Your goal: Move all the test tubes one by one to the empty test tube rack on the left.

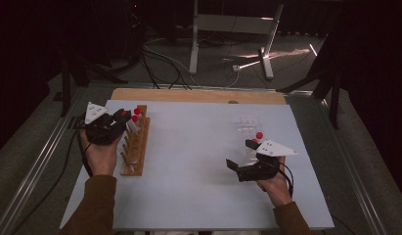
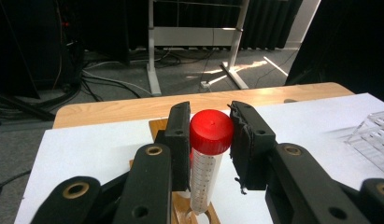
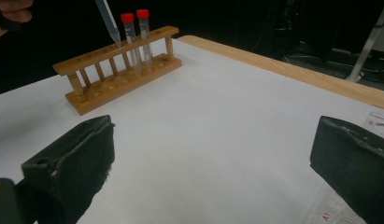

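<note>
Left gripper: closed on a red-capped tube; pads press the tube just under and at the cap from both sides.
Left hand: at the worktop's left edge, forearm in a brown sleeve coming up from the bottom of the high view; gripper points forward toward the far end of the rack.
Held tube: clear plastic with printed graduation marks, red screw cap, conical tip; hangs roughly upright, slightly tilted, its tip over a hole of the rack's top rail. Whether the tip is already in the hole, cannot tell.
Wooden rack: long, two-tier, row of holes; lies lengthwise along the left side of the white worktop.
Racked tubes: two, red-capped, upright side by side at the rack's far end, just beside the held tube.
Right gripper: jaws stand wide apart, nothing between them, bare worktop beneath.
Right hand: low at the right of the worktop, gripper aimed left and forward.
Clear plastic rack: just beyond the right gripper, a red-capped tube in it.
</note>
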`<state>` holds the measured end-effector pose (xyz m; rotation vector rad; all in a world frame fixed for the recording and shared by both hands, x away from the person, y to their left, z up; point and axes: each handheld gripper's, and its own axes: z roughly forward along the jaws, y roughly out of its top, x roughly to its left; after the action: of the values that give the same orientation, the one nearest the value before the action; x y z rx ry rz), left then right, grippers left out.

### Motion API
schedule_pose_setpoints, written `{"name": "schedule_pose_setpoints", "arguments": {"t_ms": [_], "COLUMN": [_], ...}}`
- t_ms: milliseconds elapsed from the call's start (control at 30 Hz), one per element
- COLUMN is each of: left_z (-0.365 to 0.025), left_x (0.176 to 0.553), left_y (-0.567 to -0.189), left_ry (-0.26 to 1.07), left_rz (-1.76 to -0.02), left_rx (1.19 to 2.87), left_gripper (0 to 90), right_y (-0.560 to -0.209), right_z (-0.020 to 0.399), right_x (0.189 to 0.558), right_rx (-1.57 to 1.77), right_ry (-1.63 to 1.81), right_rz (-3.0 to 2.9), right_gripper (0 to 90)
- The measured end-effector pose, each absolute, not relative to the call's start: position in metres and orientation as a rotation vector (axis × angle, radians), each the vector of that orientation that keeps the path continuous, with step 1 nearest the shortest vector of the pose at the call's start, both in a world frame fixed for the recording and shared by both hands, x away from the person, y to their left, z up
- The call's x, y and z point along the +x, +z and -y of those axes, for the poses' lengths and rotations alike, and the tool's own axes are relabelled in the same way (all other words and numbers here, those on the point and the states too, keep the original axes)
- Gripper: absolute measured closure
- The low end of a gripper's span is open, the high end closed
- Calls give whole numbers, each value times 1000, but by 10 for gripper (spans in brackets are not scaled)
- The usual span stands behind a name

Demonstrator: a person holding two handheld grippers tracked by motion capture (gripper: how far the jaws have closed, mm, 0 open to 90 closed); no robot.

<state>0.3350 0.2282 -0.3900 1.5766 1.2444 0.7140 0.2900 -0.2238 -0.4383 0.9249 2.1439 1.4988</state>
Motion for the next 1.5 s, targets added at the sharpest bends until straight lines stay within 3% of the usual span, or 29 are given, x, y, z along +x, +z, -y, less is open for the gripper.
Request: {"name": "schedule_pose_setpoints", "arguments": {"t_ms": [1333,1500], "left_z": [-212,-212], "left_x": [345,345], "left_y": [-439,-440], "left_ry": [681,661], "left_rz": [-1311,-1311], "left_rx": [1743,1733], "left_gripper": [701,615], "right_y": [-439,-439], "right_z": [225,225], "right_x": [290,290], "right_rx": [927,927], "right_ry": [1503,1506], "right_rz": [-2142,-2140], "right_gripper": [0,0]}}
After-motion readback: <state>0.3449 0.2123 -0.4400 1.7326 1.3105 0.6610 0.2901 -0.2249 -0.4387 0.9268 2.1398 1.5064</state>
